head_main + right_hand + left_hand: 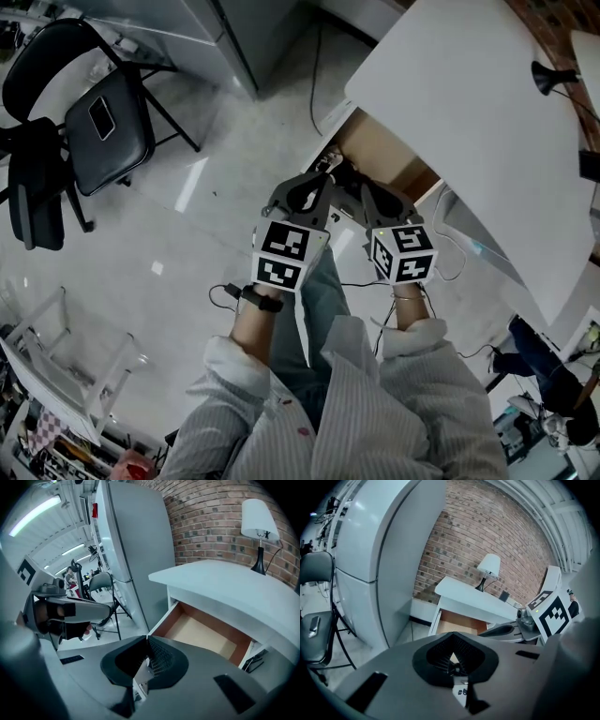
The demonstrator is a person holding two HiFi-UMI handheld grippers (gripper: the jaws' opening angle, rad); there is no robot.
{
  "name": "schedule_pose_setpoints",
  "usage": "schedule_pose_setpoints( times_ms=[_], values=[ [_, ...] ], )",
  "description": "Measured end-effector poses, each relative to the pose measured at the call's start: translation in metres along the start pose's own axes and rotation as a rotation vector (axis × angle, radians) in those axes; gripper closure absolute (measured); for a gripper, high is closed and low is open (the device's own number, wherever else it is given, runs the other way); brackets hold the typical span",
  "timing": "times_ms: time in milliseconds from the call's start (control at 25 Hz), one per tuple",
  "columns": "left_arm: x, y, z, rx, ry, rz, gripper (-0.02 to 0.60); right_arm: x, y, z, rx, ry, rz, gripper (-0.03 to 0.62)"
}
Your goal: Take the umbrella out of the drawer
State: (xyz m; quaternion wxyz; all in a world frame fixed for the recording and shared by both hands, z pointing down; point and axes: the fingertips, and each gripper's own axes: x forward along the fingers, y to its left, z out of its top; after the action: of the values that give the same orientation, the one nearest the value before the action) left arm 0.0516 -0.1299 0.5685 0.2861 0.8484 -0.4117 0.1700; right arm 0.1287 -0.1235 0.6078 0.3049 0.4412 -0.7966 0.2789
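An open drawer (384, 155) with a bare wooden inside hangs under the white desk (469, 112). No umbrella shows in any view, and the visible part of the drawer (201, 632) holds nothing. My left gripper (323, 176) and right gripper (364, 187) hover side by side just in front of the drawer, pointing down towards it. In the left gripper view the left gripper (452, 635) has its jaws shut with nothing between them, and the drawer (457, 623) lies beyond. The right gripper (146, 638) is shut and empty too.
A tall grey cabinet (136, 550) stands left of the desk. A black folding chair (103, 122) stands on the pale floor at the far left. A lamp (258, 520) is on the desk by the brick wall. Cables trail on the floor near my legs.
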Motion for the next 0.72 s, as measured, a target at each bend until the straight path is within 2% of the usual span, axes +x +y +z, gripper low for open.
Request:
schedule_pose_setpoints(
  times_ms=[400, 720],
  values=[
    [0.029, 0.016, -0.062, -0.026, 0.118, -0.002, 0.572, 0.049, -0.017, -0.052, -0.089, 0.136, 0.018, 0.557],
    [0.044, 0.019, -0.091, -0.052, 0.171, -0.016, 0.572, 0.078, -0.023, -0.088, -0.093, 0.227, 0.034, 0.557]
  ],
)
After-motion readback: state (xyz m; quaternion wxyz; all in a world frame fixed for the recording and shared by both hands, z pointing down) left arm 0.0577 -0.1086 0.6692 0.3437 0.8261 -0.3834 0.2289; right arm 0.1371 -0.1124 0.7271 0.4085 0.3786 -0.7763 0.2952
